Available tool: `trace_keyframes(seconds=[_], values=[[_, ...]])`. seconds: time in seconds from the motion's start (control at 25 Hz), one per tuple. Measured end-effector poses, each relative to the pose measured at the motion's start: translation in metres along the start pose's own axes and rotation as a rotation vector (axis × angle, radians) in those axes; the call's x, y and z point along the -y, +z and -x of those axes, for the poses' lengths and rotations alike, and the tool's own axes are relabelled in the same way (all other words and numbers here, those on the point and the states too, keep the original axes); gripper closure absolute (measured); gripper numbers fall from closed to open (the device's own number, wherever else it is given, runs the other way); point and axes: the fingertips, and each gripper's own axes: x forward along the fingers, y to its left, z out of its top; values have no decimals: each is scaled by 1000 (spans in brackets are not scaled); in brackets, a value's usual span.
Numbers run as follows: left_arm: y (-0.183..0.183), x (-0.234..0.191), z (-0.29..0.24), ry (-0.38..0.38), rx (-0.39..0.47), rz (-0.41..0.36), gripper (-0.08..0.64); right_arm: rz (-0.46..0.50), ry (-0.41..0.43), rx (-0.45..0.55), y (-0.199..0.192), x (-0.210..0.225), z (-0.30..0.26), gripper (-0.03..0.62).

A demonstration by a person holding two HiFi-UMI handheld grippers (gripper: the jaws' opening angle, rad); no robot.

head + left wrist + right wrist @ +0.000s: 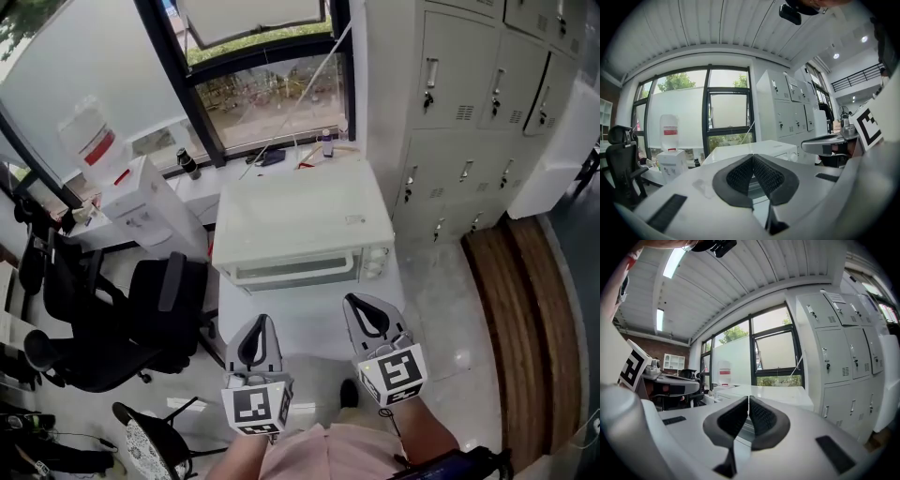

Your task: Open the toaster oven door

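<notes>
Toaster oven (302, 230) on the desk (314, 326), toward its far edge. Left gripper (263, 324) and right gripper (355, 306) side by side over the near edge. Office chair (141, 323) beside the left edge. Lockers (469, 112) beyond the right edge.

White toaster oven (302, 220), door (295, 273) shut.
A cream-white box, it stands upright on the white tabletop (309, 323) with its front facing this way. The glass door lies closed against the front, and round knobs (377, 262) are stacked at its right end.

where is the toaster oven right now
Head view, centre: the toaster oven sits on the white table, with the lockers to its right and the window behind.
</notes>
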Motion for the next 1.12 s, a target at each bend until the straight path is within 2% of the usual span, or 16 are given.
trace_keyframes(seconds=[0.24, 0.6, 0.84, 1.12], values=[[9, -6, -23, 61, 5, -2, 546, 23, 66, 14, 12, 19, -30, 578], [9, -42, -36, 145, 15, 30, 546, 75, 140, 25, 27, 12, -75, 565], [12, -73, -44, 150, 37, 50, 546, 119, 146, 23, 37, -3, -100, 552], [21, -97, -52, 111, 76, 53, 546, 154, 115, 17, 41, -14, -113, 526]])
